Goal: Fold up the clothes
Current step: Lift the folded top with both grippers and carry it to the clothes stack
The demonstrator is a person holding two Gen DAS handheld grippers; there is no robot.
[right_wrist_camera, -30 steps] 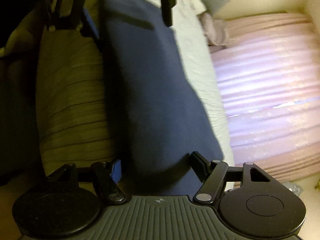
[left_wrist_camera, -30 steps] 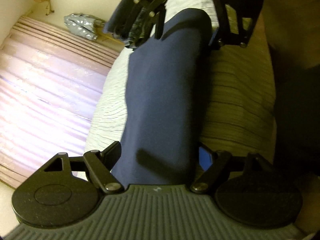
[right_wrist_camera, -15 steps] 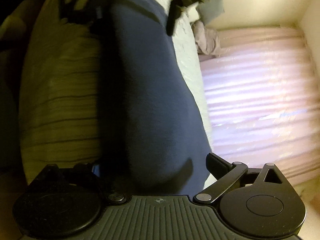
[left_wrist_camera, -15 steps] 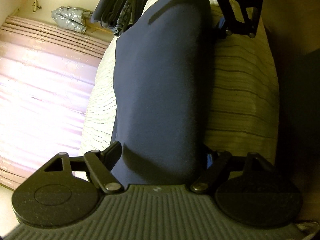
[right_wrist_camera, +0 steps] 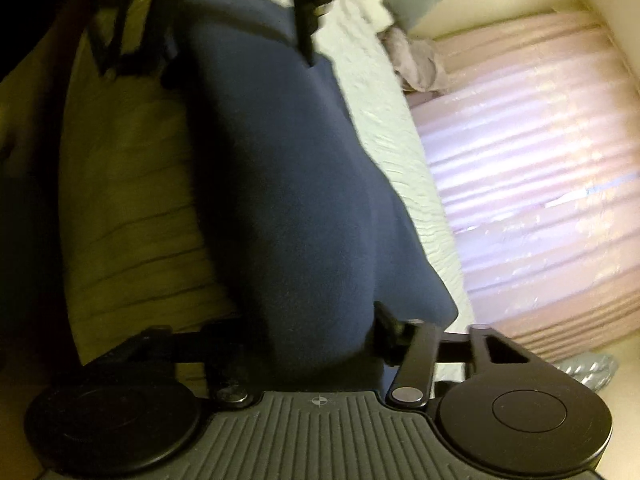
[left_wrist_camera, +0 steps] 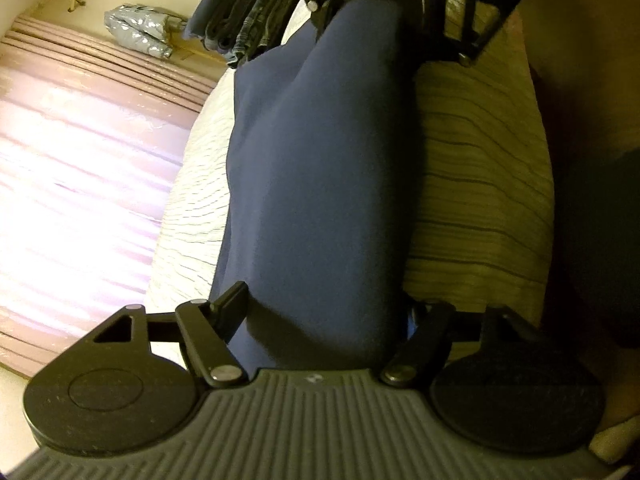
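The navy garment (left_wrist_camera: 320, 184) runs up the middle of both frames, stretched between the two grippers above a striped bedspread (left_wrist_camera: 480, 184); the left gripper (left_wrist_camera: 324, 320) and right gripper (right_wrist_camera: 308, 340) each have their fingers clamped on one end; folded jeans (left_wrist_camera: 244, 12) lie at upper left of the left view.

Garment (left_wrist_camera: 320, 184) on bed (left_wrist_camera: 480, 184) btwn both grippers; clothes pile (left_wrist_camera: 240, 12) behind.

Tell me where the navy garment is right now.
The navy garment is stretched between the left gripper and right gripper, above the white bedspread and the striped blanket.
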